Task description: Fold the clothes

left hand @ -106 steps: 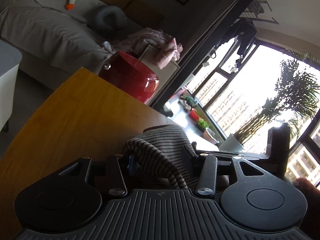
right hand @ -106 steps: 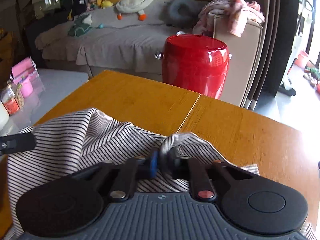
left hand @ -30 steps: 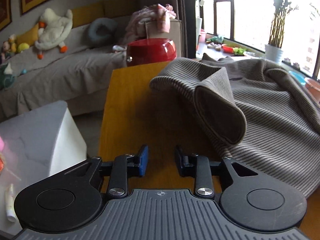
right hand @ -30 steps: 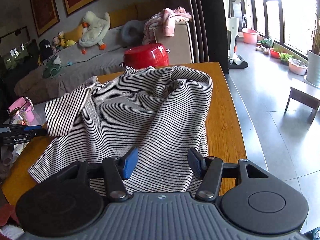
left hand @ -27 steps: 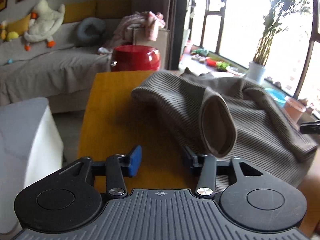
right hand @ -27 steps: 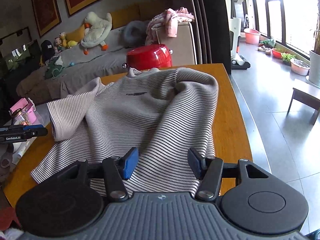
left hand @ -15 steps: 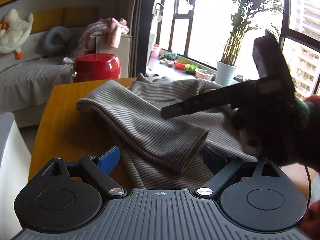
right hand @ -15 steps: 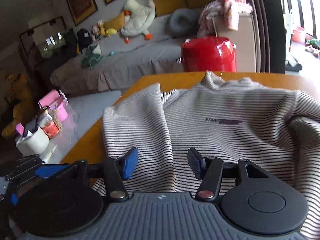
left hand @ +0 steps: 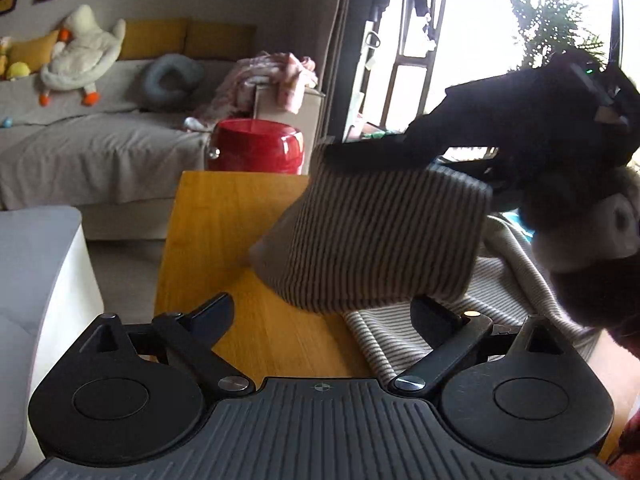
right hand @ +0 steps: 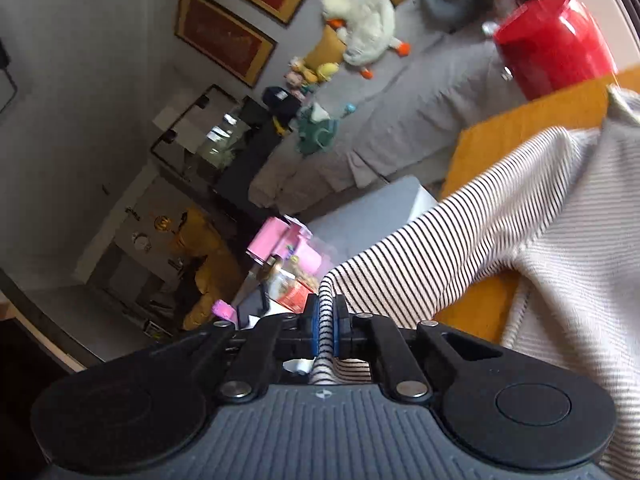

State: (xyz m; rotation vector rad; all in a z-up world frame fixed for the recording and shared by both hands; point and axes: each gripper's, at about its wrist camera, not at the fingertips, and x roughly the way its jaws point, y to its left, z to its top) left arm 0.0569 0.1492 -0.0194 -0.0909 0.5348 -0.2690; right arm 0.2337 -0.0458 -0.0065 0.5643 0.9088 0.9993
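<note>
A striped beige shirt (left hand: 496, 280) lies on the wooden table (left hand: 224, 216). My right gripper (right hand: 326, 326) is shut on the end of the shirt's sleeve (right hand: 432, 264) and holds it lifted off the table. In the left wrist view the right gripper (left hand: 352, 156) shows as a dark shape above the raised sleeve (left hand: 380, 236). My left gripper (left hand: 324, 314) is wide open and empty, low over the table edge, just below the hanging sleeve.
A red stool (left hand: 256, 146) stands past the table's far edge. A grey sofa (left hand: 80, 148) with a plush duck (left hand: 80, 68) is behind. A white surface (left hand: 36, 264) sits left of the table. Pink boxes and jars (right hand: 284, 260) stand beside it.
My right gripper has closed on the sleeve end and lifted it up and over to the left. My left gripper has opened wider and stayed low.
</note>
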